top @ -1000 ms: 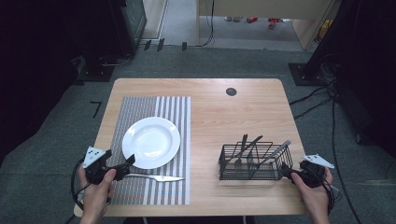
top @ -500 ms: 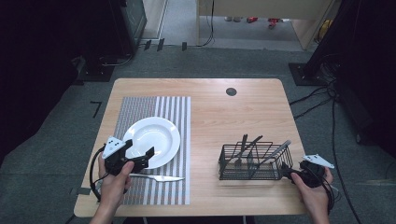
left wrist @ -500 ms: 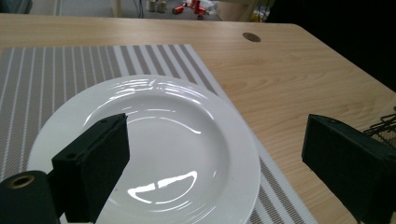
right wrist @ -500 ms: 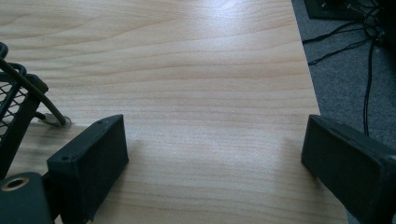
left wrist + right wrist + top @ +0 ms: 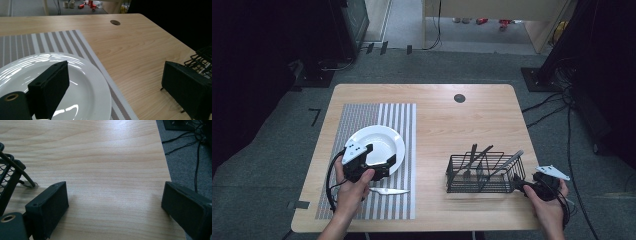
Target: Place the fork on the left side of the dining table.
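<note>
Over the white plate (image 5: 379, 145), the left claw (image 5: 379, 161) is lifting away from the knife (image 5: 388, 191).
Both claws are gaping empty; the right claw (image 5: 518, 184) is waiting beside the cutlery rack (image 5: 482, 175) on the counter (image 5: 452, 125).

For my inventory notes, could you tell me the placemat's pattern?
The placemat has grey and white stripes, clearest in the high view.

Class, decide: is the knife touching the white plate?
Apart. In the high view, striped placemat shows between the knife and the plate rim.
</note>
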A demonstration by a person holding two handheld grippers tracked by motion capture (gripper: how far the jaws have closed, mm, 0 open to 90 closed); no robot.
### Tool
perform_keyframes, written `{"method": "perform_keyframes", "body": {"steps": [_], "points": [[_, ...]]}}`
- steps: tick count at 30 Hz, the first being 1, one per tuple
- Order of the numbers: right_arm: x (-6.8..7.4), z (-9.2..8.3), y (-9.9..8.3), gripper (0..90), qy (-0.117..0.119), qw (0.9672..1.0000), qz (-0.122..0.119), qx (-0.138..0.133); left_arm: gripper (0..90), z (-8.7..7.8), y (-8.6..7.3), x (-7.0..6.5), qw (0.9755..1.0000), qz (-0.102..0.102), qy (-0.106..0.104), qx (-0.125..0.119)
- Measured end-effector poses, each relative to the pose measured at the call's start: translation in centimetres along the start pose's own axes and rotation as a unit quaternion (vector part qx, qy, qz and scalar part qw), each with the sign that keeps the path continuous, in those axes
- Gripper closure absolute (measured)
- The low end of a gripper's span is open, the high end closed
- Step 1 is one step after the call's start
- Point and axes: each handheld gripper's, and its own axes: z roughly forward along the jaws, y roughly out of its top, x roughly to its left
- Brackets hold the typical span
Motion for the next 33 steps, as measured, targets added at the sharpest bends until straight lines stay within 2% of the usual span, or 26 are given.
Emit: {"method": "perform_keyframes", "body": {"steps": [15, 19, 33], "points": [[0.0, 0.0, 0.0, 6.6, 0.0, 1.0, 0.0, 0.0, 7.8, 2.3, 2.0, -3.8, 0.9987, 0.031, -0.041, -0.003], [0.0, 0.0, 0.0, 6.6, 0.0, 1.0, 0.0, 0.0, 7.8, 3.0, 2.4, -5.0, 0.9977, 0.044, -0.052, 0.002], [0.0, 0.0, 0.0, 6.6, 0.0, 1.0, 0.0, 0.0, 7.8, 5.0, 3.4, -8.5, 0.9942, 0.059, -0.09, 0.004]]}}
